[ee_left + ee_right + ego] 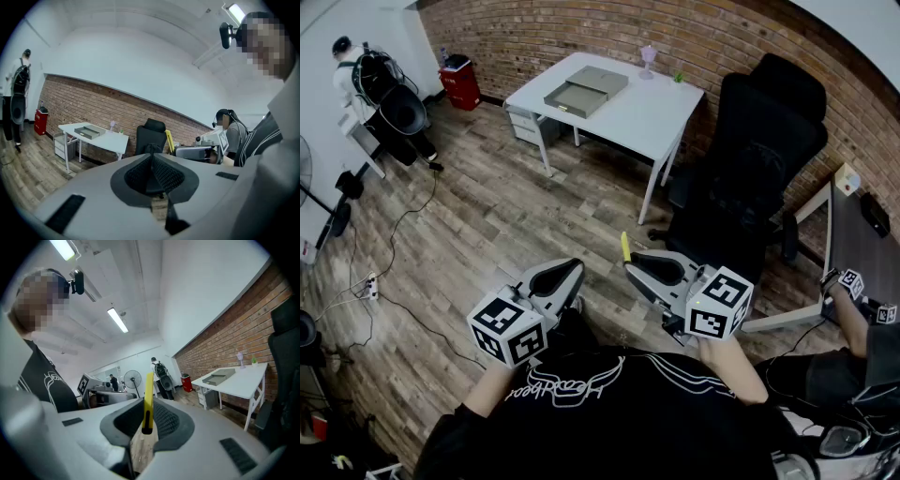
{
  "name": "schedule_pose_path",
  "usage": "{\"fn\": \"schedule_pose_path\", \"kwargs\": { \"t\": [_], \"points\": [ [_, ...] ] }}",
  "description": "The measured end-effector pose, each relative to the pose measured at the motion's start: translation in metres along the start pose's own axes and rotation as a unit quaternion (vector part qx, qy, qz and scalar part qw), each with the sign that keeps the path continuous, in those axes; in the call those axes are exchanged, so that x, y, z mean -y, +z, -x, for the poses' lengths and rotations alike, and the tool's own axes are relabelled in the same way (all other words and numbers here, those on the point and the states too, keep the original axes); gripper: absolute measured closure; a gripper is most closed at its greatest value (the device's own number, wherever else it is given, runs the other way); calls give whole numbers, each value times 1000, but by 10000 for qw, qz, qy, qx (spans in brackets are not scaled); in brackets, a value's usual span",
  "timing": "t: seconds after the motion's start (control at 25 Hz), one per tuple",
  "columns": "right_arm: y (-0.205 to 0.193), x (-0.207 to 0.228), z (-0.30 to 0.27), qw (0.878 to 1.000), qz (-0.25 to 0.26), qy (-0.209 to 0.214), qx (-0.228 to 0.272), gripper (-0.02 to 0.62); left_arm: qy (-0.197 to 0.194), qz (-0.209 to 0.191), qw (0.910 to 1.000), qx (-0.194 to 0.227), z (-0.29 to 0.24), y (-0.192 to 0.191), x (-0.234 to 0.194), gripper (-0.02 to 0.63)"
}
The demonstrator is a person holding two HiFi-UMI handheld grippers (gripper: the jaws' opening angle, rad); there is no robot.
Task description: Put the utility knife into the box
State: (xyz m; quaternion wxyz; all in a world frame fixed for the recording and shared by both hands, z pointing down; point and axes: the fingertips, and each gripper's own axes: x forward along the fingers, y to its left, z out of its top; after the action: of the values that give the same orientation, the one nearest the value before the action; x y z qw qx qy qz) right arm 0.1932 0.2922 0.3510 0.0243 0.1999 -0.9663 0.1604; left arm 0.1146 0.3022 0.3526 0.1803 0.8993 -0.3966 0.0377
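The utility knife (pixel 625 247) is a slim yellow bar that stands up between the jaws of my right gripper (pixel 635 266). In the right gripper view the knife (pixel 148 399) sits clamped between the black ribbed pads (pixel 165 418). My left gripper (pixel 565 274) is held beside it, shut, with nothing between its jaws; its pads (pixel 164 174) meet at the middle. The box (pixel 586 91) is a flat grey tray lying on the white table (pixel 652 122) across the room, far from both grippers. The box (pixel 90 131) (pixel 218 377) also shows in both gripper views.
A black office chair (pixel 752 173) stands right of the table, against the brick wall. A red bin (pixel 461 82) sits in the far corner near a person (pixel 370 89) with a backpack. Cables and a power strip (pixel 370 284) lie on the wooden floor. Another person's arm (pixel 855 314) is at right.
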Motion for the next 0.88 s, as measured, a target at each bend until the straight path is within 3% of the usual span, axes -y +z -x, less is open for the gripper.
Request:
{"fn": "schedule_pose_path", "kwargs": {
  "t": [0.48,0.88],
  "points": [
    [0,40,-24,9988,-342,-359,14,532,-34,189,9997,-164,-15,2,-43,565],
    [12,106,-102,9958,-762,-497,-35,531,88,437,9981,-422,-43,19,-144,565]
  ]
}}
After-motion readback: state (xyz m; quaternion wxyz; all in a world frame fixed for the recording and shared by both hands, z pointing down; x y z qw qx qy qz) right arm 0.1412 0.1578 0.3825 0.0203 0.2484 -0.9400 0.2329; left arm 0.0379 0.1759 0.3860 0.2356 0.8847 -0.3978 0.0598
